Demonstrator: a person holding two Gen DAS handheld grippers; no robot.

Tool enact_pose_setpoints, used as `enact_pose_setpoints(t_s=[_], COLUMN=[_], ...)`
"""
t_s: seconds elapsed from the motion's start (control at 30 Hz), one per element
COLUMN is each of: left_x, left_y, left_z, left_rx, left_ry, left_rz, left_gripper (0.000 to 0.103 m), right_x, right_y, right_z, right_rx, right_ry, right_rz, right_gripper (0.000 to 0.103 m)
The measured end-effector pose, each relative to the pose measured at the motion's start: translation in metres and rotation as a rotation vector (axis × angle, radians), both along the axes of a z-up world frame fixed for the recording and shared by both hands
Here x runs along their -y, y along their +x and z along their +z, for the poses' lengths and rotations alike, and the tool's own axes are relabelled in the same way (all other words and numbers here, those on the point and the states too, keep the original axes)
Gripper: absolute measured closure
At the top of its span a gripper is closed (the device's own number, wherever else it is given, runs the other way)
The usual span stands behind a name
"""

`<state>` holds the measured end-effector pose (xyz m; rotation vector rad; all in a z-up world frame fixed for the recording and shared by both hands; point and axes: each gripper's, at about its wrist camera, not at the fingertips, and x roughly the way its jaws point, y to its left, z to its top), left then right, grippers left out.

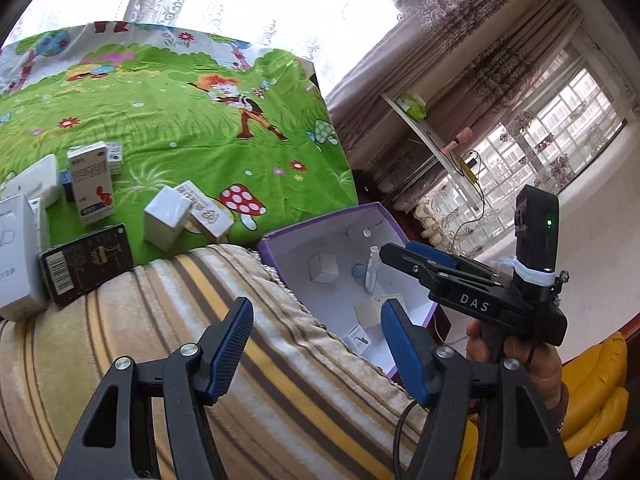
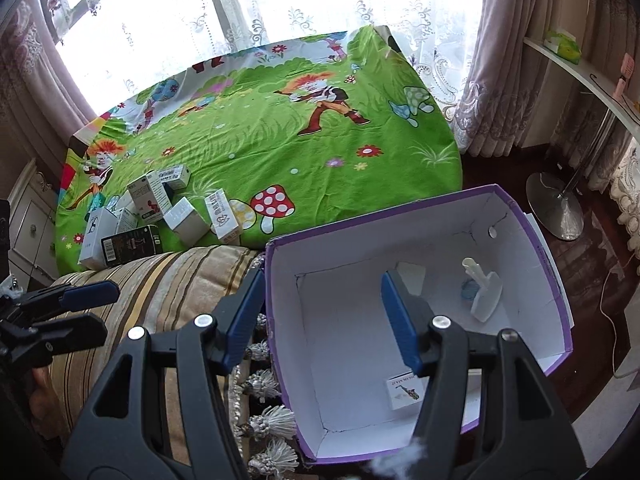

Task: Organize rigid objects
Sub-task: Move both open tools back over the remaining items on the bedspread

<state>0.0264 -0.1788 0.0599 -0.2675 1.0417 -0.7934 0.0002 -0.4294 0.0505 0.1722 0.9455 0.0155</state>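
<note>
**Left gripper** (image 1: 316, 344): black moulded frame, ribbed blue pads, jaws parted with nothing between them; it hangs over a striped plush blanket (image 1: 160, 340) of cream, tan and yellow bands.

**Right gripper** (image 2: 320, 320): same build, jaws likewise apart and empty, poised above the open purple box (image 2: 560, 320). In the left wrist view it shows side-on, held in a hand (image 1: 524, 364).

**Purple box**: rectangular cardboard with purple outer walls and a matte white lining that is creased at the corners. It stands beside the bed's edge, just past the blanket's tasselled fringe (image 2: 264, 384). Inside are a white plastic tube-shaped piece (image 2: 482, 292) lying tilted, a small white carton (image 2: 412, 276) partly hidden by a pad, and a flat printed card-like packet (image 2: 404, 390) near the front wall.

**Loose cartons** (image 2: 160, 208): a cluster of rigid rectangular boxes on the green cartoon-print sheet (image 2: 280, 140), well apart from the purple box — mostly glossy white card, some upright, some toppled. A flat black box with a barcode (image 1: 86, 264) lies at the blanket's edge, and a plain white cuboid (image 1: 166, 218) leans against a printed white carton (image 1: 208, 210).
</note>
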Motion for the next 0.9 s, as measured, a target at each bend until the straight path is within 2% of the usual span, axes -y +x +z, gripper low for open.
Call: enact_pose_setpoints(t_s=[0.33, 0.67, 0.8, 0.9], left_x=[-0.116, -0.203, -0.224, -0.237], left_y=[0.019, 0.043, 0.051, 0.06], left_z=[-0.005, -0.026, -0.034, -0.041], left_rx=[-0.002, -0.07, -0.101, -0.147], left_ry=[0.043, 0.065, 0.043, -0.003], left_rz=[0.239, 0.426, 0.46, 0.477], left_gripper=[0.036, 0.036, 0.036, 0.036], right_x=[-0.052, -0.102, -0.117, -0.129], right_y=[0.015, 0.027, 0.033, 0.035], right_z=[0.005, 0.007, 0.007, 0.008], right_rx=[-0.005, -0.015, -0.019, -0.02], right_ry=[0.003, -0.026, -0.035, -0.048], right_rz=[0.123, 0.238, 0.269, 0.297], right_gripper=[0.037, 0.036, 0.036, 0.035])
